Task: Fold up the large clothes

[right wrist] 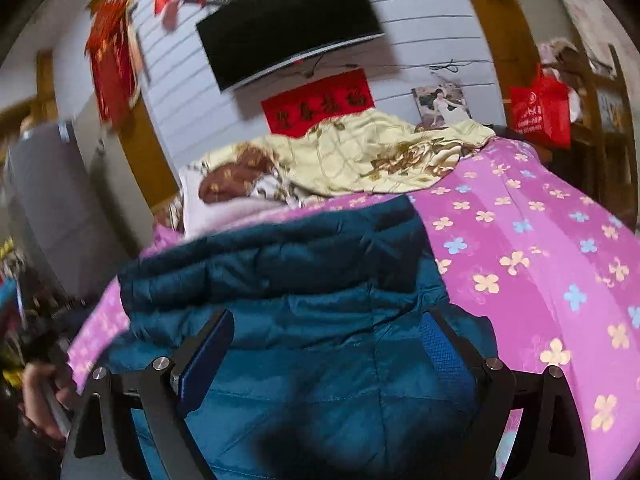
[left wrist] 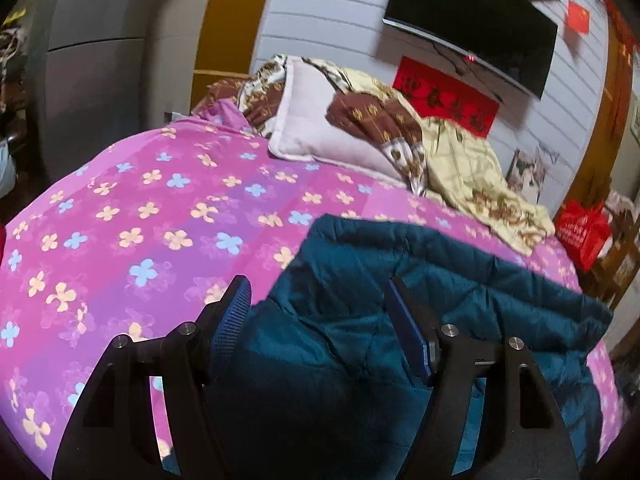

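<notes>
Garment: a teal quilted jacket [left wrist: 420, 280] lies on the bed [left wrist: 120, 220], over the pink flowered cover, near the edge where the person stands; it already looks doubled over, with a thick fold across its far side.
Left gripper [left wrist: 316, 304]: hovers above the jacket's left part, jaws apart, nothing between them; no pad presses on cloth.
Right gripper [right wrist: 328, 336]: hangs over the jacket's middle, jaws wide apart and empty; the quilted cloth shows beneath and between the fingers, but no pad seems to press on it.
Other things: a pale pillow [left wrist: 320, 136] and a rumpled yellow-and-brown quilt [left wrist: 472, 168] sit at the far side of the bed, apart from the jacket; a dark television [left wrist: 472, 28] hangs on the wall behind.
Step in hand: by the look of it, between folds. Both grippers are free of the cloth.
Progress: I'd judge it partly folded; the bundle is bulky and uneven.
Next move: probably to pick a fresh edge or corner with each gripper and bring it across, keeping the puffy layers from springing open.
Risk: slippery padded fabric may slide from a shallow pinch.
</notes>
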`<state>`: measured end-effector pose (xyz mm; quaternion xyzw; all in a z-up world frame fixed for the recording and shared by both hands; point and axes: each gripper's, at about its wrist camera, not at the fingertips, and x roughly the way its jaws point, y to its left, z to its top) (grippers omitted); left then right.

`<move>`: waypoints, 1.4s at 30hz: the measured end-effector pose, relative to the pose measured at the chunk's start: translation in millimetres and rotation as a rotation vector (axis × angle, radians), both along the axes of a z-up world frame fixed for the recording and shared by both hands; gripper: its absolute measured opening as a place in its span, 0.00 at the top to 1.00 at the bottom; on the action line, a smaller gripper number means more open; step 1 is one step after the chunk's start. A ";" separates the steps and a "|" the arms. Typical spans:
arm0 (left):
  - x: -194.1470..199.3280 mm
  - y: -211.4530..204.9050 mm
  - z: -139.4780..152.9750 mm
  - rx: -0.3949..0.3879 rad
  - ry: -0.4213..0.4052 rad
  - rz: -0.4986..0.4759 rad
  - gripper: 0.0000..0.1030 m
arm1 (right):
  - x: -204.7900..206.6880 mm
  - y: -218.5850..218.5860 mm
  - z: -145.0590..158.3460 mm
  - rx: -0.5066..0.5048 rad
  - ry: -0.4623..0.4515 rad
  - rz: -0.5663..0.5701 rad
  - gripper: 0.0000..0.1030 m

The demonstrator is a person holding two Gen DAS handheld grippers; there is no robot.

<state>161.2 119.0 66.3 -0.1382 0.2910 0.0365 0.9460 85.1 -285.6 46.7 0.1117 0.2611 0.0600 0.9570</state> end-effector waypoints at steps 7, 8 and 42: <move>33.8 -44.4 -1.9 0.168 0.049 -0.107 0.32 | 74.3 25.1 -0.8 -0.013 0.211 0.120 0.10; 37.3 -46.4 -5.1 0.190 0.054 -0.104 0.32 | 94.2 30.7 -8.4 -0.020 0.286 0.158 0.10; 53.7 -39.4 -56.6 0.160 0.268 -0.057 0.29 | 178.5 122.2 -72.8 -0.198 0.535 0.047 0.00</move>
